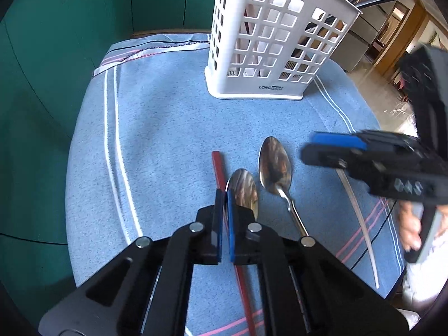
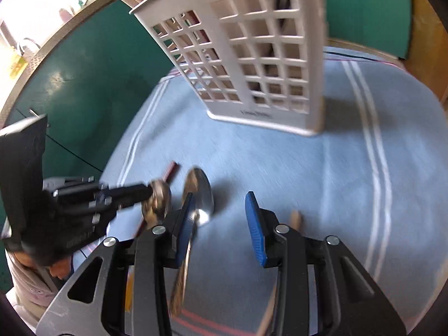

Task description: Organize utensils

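A white lattice utensil holder (image 1: 268, 44) stands at the back of the blue towel (image 1: 168, 128); it also shows in the right wrist view (image 2: 252, 64). Two steel spoons lie on the towel: a smaller one (image 1: 243, 189) and a larger one (image 1: 275, 168). A red chopstick (image 1: 219, 168) lies left of them. My left gripper (image 1: 224, 196) is shut on the small spoon, over the chopstick. My right gripper (image 2: 221, 204) is open above the larger spoon (image 2: 203, 193) and also shows in the left wrist view (image 1: 333, 148). A pale chopstick (image 1: 358, 218) lies at the right.
Green cabinet doors (image 1: 70, 42) border the table on the left and back. The towel's white stripes (image 1: 114, 140) run along its left side. A room with wooden furniture (image 1: 392, 28) opens to the right.
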`<state>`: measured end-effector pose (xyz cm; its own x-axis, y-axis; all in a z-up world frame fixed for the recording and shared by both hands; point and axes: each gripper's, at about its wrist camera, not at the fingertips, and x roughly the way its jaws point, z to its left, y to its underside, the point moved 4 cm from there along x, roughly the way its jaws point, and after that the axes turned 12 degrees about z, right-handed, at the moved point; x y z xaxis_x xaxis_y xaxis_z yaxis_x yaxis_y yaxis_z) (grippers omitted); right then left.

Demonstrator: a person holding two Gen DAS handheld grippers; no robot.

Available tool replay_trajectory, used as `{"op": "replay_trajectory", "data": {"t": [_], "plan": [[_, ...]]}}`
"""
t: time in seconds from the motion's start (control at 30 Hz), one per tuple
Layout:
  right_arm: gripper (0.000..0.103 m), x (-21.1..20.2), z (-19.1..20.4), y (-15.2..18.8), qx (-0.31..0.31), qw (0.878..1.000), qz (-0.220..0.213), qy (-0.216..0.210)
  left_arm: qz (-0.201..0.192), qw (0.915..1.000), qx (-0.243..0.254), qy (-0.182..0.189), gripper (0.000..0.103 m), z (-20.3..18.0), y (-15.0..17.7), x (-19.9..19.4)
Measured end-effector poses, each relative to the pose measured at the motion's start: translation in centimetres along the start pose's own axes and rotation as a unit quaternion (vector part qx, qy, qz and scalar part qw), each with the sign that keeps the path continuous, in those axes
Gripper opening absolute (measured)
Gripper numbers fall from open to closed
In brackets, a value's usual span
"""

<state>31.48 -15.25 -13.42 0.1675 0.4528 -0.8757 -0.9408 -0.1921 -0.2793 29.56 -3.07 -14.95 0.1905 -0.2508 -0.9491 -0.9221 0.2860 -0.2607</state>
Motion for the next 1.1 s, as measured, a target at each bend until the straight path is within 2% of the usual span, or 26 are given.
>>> {"op": "replay_trajectory", "data": {"t": [0.2, 0.23, 0.27, 0.3, 0.37, 0.4, 0.47, 0.57, 0.7, 0.87, 1.0, 1.1], "plan": [[0.036, 2.4, 0.1, -2.0, -0.019, 0.996, 0.018, -0.084, -0.002, 0.9999, -0.004, 0.012, 0.004, 0.4, -0.4, 0.1], [0.033, 2.7, 0.1, -2.0, -0.019, 0.995, 0.021, -0.092, -0.002, 0.9999, -0.004, 0.013, 0.004, 0.4, -0.4, 0.2], [0.016, 3.0, 0.0, -2.0, -0.021, 0.994, 0.028, -0.106, -0.002, 0.9999, -0.003, 0.013, 0.007, 0.4, -0.5, 0.3], [0.005, 3.2, -0.1, -1.9, -0.021, 0.992, 0.034, -0.116, -0.002, 0.9999, -0.002, 0.014, 0.013, 0.5, -0.6, 0.4], [0.001, 3.5, -0.3, -1.6, -0.02, 0.991, 0.041, -0.126, -0.002, 0.9998, -0.002, 0.022, 0.02, 0.5, -1.0, 0.6], [0.001, 3.5, -0.5, -1.4, -0.02, 0.991, 0.041, -0.124, -0.001, 0.9996, -0.001, 0.026, 0.026, 0.6, -1.2, 0.8], [0.001, 3.0, -0.9, -0.6, -0.019, 0.992, 0.036, -0.117, 0.001, 0.9993, 0.005, 0.037, 0.032, 0.5, -1.5, 1.0], [0.001, 2.1, -1.5, 0.0, -0.018, 0.994, 0.027, -0.101, 0.009, 0.999, 0.02, 0.04, 0.032, 0.1, -2.0, 1.5], [0.001, 1.0, -2.6, 0.6, -0.015, 0.997, 0.016, -0.077, 0.021, 0.9984, 0.038, 0.037, 0.013, -0.7, -2.2, 2.0], [0.001, 0.6, -3.3, 1.3, -0.013, 0.998, 0.011, -0.056, 0.015, 0.9984, 0.034, 0.042, 0.003, -1.1, -2.2, 1.6], [0.001, -0.9, -3.5, 1.9, -0.013, 0.999, -0.01, -0.027, -0.017, 0.9995, 0.02, 0.016, 0.002, -1.7, -1.5, 0.1], [0.001, -2.8, -2.3, 2.1, -0.025, 0.999, -0.04, 0.015, -0.085, 0.9958, 0.026, -0.023, 0.002, -2.4, -0.7, -2.4]]}}
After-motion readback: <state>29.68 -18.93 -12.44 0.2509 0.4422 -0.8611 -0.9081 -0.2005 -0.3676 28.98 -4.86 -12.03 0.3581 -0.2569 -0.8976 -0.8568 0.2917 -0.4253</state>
